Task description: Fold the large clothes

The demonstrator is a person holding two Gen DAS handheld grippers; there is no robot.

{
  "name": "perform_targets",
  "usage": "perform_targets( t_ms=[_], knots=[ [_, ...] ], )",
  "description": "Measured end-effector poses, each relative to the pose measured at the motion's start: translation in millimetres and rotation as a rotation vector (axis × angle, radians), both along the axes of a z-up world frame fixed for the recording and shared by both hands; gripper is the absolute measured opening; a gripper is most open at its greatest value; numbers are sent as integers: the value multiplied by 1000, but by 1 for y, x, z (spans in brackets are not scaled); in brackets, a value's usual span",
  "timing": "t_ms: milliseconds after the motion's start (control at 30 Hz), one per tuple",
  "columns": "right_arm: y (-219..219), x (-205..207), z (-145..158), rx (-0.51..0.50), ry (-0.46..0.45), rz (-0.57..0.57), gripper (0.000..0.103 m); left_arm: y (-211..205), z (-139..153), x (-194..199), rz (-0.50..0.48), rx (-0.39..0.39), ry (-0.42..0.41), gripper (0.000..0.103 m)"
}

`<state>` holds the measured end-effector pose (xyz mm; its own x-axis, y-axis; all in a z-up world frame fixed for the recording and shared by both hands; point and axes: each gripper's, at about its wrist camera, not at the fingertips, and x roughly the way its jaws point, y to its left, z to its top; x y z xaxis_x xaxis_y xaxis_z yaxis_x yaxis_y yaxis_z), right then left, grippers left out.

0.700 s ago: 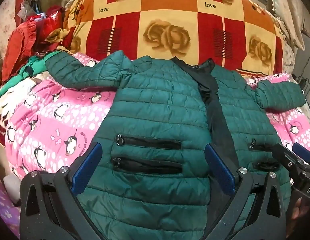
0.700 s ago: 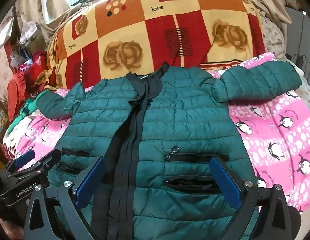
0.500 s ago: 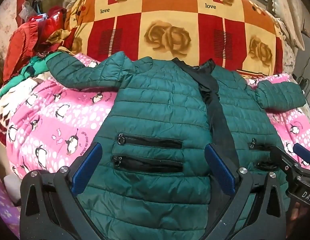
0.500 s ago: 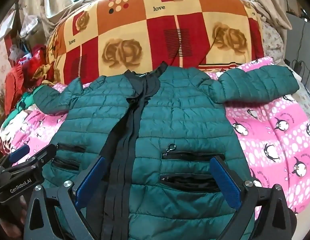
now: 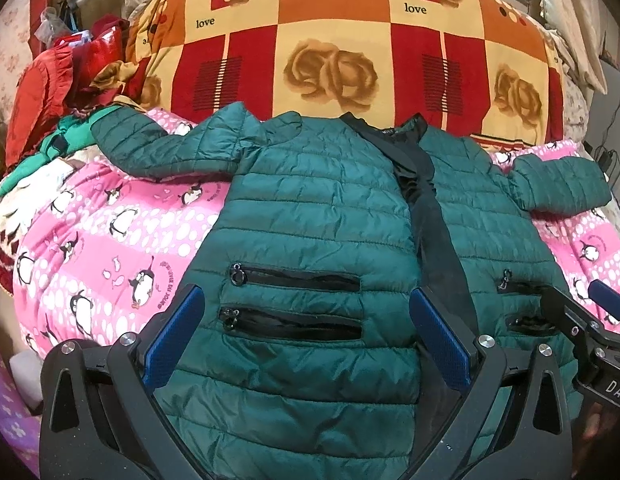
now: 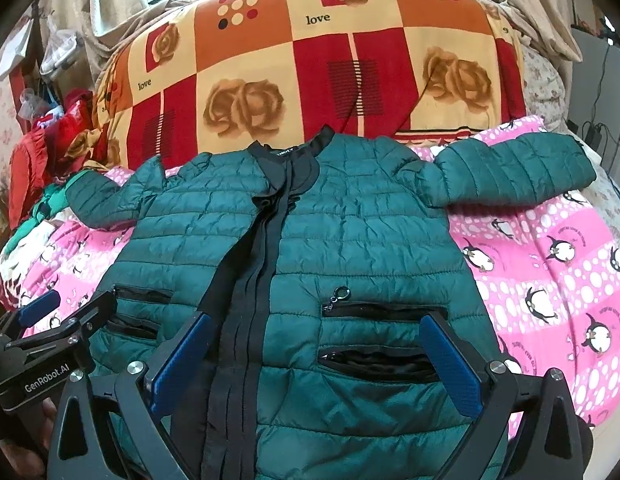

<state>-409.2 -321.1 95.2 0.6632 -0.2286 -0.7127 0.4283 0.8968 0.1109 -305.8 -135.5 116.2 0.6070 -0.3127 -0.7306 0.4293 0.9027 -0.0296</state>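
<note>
A dark green quilted jacket point(image 5: 318, 216) lies flat, front up, on a pink penguin blanket point(image 5: 93, 240), sleeves spread to both sides. It has a black front placket and zip pockets. My left gripper point(image 5: 305, 332) is open and empty above the jacket's left pocket area near the hem. My right gripper point(image 6: 318, 356) is open and empty above the jacket point(image 6: 350, 240), over its right pockets. Each gripper shows at the edge of the other's view: the right gripper point(image 5: 590, 320) and the left gripper point(image 6: 57, 320).
A big red, orange and cream rose-print quilt point(image 5: 334, 48) is piled behind the jacket. Red and green clothes point(image 5: 49, 92) are heaped at the far left. The pink blanket point(image 6: 550, 272) extends to the right. Cables point(image 6: 594, 128) hang at the far right.
Both grippers have drawn back and risen slightly, so the jacket sits a little lower and farther in both views. The jacket has not moved.
</note>
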Motion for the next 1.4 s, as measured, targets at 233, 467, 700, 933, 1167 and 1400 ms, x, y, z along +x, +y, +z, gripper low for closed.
perform_targets(
  t_ms=[233, 467, 700, 933, 1167, 1400],
  knots=[
    [1, -1, 0, 3, -32, -5, 103, 0, -3, 1, 2, 2, 13, 102],
    [0, -1, -1, -10, -7, -22, 103, -1, -5, 1, 2, 2, 24, 102],
    [-2, 0, -1, 19, -50, -9, 103, 0, -8, 1, 3, 6, 29, 102],
    [-2, 0, -2, 26, -69, -4, 103, 0, -9, 1, 0, 8, 32, 102],
    [-3, 2, -4, 12, -46, -18, 103, 0, -11, 2, -1, 9, 37, 102],
    [-3, 1, -7, 4, -22, -22, 103, 0, -13, 2, -1, 10, 39, 102]
  ],
)
